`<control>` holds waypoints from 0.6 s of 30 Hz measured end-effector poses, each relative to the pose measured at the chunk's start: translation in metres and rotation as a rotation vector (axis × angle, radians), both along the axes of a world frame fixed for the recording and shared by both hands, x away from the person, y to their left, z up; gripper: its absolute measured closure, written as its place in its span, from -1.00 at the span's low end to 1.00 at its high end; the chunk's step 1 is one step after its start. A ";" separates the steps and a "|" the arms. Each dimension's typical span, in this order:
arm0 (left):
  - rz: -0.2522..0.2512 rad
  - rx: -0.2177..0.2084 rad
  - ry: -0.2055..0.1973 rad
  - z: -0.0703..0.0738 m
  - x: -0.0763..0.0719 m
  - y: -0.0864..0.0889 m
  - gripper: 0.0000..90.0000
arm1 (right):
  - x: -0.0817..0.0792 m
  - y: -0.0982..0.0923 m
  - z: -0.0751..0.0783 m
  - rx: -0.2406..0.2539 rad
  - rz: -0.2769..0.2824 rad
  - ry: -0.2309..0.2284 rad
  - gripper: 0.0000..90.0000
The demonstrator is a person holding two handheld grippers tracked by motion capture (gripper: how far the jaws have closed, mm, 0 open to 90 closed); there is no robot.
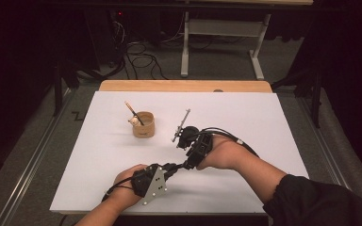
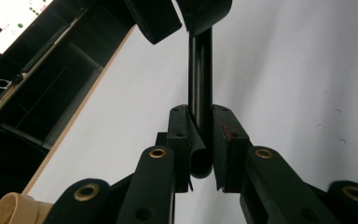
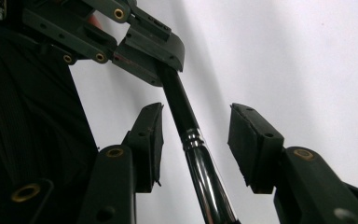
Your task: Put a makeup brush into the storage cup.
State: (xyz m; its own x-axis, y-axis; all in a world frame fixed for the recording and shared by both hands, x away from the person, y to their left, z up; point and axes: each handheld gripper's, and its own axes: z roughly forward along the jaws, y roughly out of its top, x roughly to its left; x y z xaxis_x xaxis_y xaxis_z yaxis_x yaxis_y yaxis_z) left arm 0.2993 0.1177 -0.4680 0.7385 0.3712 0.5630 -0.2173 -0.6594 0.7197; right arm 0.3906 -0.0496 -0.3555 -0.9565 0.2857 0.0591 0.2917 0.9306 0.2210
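Observation:
A thin tool with a black handle (image 2: 200,84) and a shiny metal collar (image 3: 205,177) is clamped at its end by my left gripper (image 2: 200,140); both pads press its sides. In the right gripper view the handle (image 3: 179,100) runs up between the jaws of my right gripper (image 3: 196,135), whose pads stand apart on either side without pressing it. The left gripper (image 3: 149,51) grips the handle's far end there. From above, the left gripper (image 1: 172,167) and right gripper (image 1: 187,163) meet tip to tip near the table's front middle.
A round wooden cup (image 1: 143,125) stands on the white table sheet (image 1: 245,113), left of centre, with a stick-like brush (image 1: 132,111) leaning in it. A wooden strip (image 1: 184,85) edges the far side. Cables and a desk frame lie on the floor beyond.

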 end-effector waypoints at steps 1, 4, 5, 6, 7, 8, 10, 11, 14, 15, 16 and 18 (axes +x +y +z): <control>0.000 -0.002 0.004 0.000 0.000 0.000 0.76 | 0.000 -0.001 0.000 0.005 0.000 -0.001 0.22; 0.007 -0.008 0.008 0.000 0.002 0.002 0.76 | 0.000 -0.004 0.001 0.014 -0.004 -0.005 0.14; 0.013 -0.011 0.009 0.000 0.002 0.002 0.76 | 0.000 -0.004 0.002 0.001 -0.002 -0.008 0.11; 0.017 -0.011 0.011 0.000 0.003 0.003 0.76 | 0.000 -0.005 0.002 0.005 -0.007 -0.011 0.09; 0.018 -0.011 0.011 0.000 0.003 0.004 0.76 | 0.001 -0.006 0.002 0.003 -0.009 -0.014 0.06; 0.020 -0.012 0.013 0.000 0.004 0.004 0.76 | 0.001 -0.007 0.002 0.011 -0.015 -0.020 0.03; 0.022 -0.012 0.012 0.000 0.004 0.004 0.76 | 0.002 -0.009 0.004 0.008 -0.017 -0.031 -0.05; 0.022 -0.010 0.013 0.000 0.004 0.004 0.76 | 0.002 -0.010 0.005 0.007 -0.026 -0.036 -0.10; 0.024 -0.007 0.011 -0.001 0.004 0.005 0.76 | 0.003 -0.014 0.007 0.012 -0.035 -0.050 -0.23; 0.022 -0.005 0.013 -0.001 0.004 0.005 0.76 | 0.003 -0.015 0.009 0.004 -0.040 -0.051 -0.28; 0.021 -0.002 0.014 -0.001 0.004 0.005 0.76 | 0.004 -0.016 0.009 0.004 -0.042 -0.057 -0.32; 0.025 -0.009 0.016 -0.001 0.005 0.005 0.76 | 0.004 -0.019 0.010 -0.003 -0.052 -0.063 -0.44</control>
State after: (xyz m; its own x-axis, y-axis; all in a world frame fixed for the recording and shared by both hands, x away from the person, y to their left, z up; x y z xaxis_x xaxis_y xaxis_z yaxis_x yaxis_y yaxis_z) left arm 0.3041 0.1229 -0.4687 0.7378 0.3943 0.5478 -0.1893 -0.6581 0.7287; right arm 0.3948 -0.0688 -0.3453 -0.9422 0.3351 -0.0022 0.3251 0.9154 0.2376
